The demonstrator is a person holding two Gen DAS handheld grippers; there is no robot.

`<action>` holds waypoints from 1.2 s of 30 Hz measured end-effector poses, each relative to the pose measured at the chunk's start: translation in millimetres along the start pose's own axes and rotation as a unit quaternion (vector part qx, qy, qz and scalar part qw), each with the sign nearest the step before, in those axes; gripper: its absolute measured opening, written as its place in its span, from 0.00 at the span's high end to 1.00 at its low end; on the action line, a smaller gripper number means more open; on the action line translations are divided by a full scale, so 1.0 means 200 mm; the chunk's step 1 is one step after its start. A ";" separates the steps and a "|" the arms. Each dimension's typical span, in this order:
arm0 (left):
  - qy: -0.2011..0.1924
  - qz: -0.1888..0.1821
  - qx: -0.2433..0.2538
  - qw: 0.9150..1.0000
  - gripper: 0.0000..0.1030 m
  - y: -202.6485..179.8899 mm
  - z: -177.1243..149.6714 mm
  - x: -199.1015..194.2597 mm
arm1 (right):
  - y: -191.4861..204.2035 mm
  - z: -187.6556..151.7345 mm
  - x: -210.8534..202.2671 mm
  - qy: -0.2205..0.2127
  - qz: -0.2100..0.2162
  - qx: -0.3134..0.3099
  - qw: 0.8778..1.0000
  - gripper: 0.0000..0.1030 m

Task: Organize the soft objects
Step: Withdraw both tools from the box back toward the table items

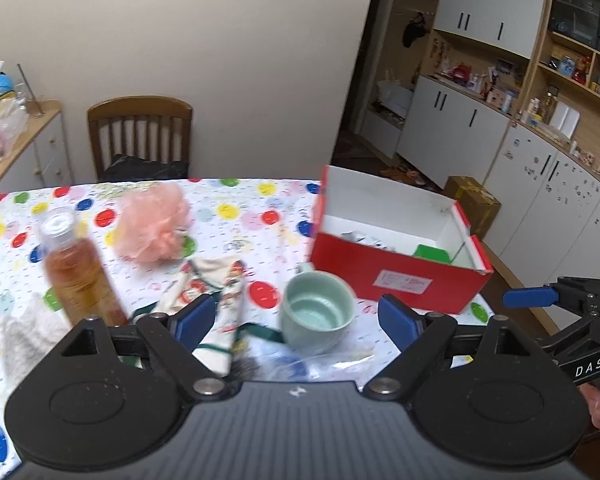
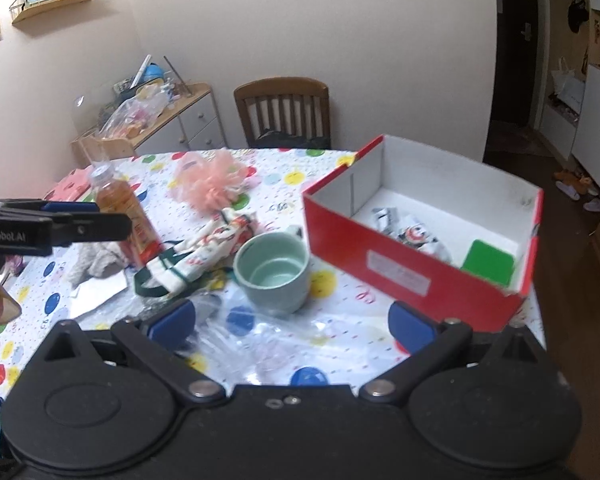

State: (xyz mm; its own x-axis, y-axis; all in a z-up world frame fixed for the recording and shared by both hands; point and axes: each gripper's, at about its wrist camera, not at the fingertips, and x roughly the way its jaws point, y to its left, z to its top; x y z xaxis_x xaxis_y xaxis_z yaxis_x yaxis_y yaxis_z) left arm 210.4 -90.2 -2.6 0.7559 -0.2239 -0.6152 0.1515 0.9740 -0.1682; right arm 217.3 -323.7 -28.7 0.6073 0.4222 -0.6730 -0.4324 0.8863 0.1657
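Ahead of the claws a wooden chair stands against a plain cream wall. Left of it sits a cluttered drawer unit; right, white cabinets and shelves.

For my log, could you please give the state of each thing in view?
Left gripper: open, empty.
Right gripper: open, empty.
Box: open, partly filled.
Mug: upright, empty.
Bottle: upright, capped.
Pouf: on table.
Printed cloth: crumpled, on table.
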 end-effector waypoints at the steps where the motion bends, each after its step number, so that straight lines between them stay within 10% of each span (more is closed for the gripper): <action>1: -0.001 0.003 -0.001 1.000 0.07 0.02 -0.01 -0.02 | 0.02 -0.01 0.01 0.002 0.002 0.000 1.000 0.00; 36: 0.104 0.110 -0.047 0.987 0.01 0.66 -0.71 0.13 | 0.29 -0.32 0.58 0.112 -0.045 -0.066 0.990 0.12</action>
State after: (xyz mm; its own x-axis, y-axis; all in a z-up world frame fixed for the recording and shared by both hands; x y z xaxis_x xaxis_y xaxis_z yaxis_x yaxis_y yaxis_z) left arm 159.6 27.3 -150.9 0.6148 -0.0188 -0.7884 -0.0693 0.9946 -0.0778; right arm 219.6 -235.6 -143.2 0.4904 0.2759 -0.8267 -0.4748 0.8800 0.0121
